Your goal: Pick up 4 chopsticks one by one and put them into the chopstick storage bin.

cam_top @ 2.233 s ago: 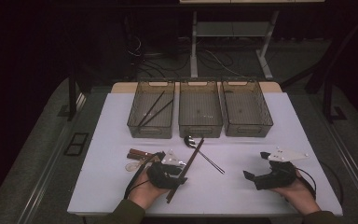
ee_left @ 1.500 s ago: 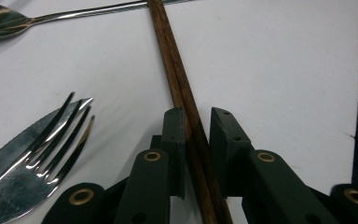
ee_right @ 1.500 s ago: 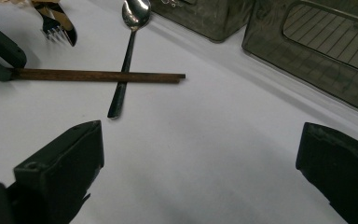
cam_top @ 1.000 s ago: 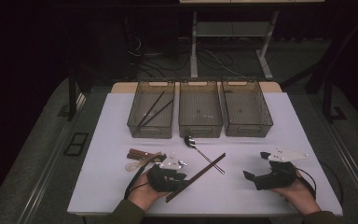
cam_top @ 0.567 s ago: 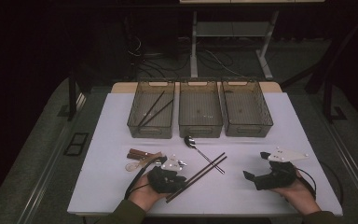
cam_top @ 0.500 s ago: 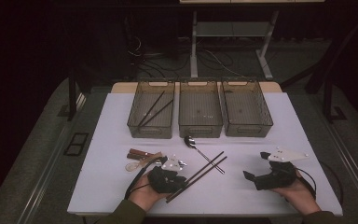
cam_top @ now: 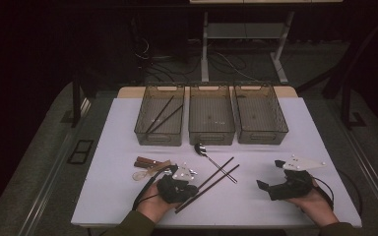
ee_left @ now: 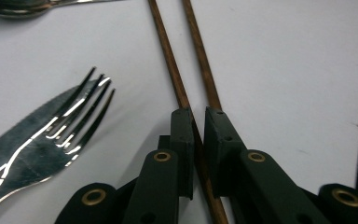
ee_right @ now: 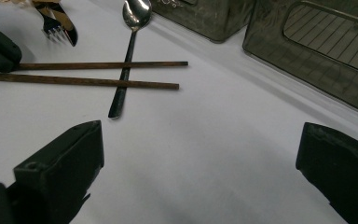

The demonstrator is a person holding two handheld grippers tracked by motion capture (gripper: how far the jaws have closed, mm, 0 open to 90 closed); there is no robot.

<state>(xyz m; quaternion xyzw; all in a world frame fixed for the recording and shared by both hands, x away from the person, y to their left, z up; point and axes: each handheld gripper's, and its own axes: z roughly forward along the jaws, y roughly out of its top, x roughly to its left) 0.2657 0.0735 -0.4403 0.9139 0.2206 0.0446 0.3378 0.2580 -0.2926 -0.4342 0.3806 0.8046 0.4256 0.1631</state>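
The left gripper has its two black jaws drawn close on a single brown chopstick, and they have just been closing on it; the stick runs between the pads and out past their tips across the white table. A second chopstick lies just beside the first, passing along the outer side of one jaw rather than between the pads. In the high view this gripper sits low at the table's near edge in the person's left hand, with both chopsticks slanting away from it toward the middle of the table, where they cross the dark handle of a spoon. To the side of the jaws, in the left gripper view, a fork rests on the blade of a knife.

The right gripper rests at the near right of the table in the person's right hand, its jaws spread wide with only bare table between them. In the right gripper view the chopsticks lie well ahead of those jaws, side by side over the spoon's handle.

At the far side of the table stand three clear bins in a row; the left bin holds two more dark sticks, most likely chopsticks
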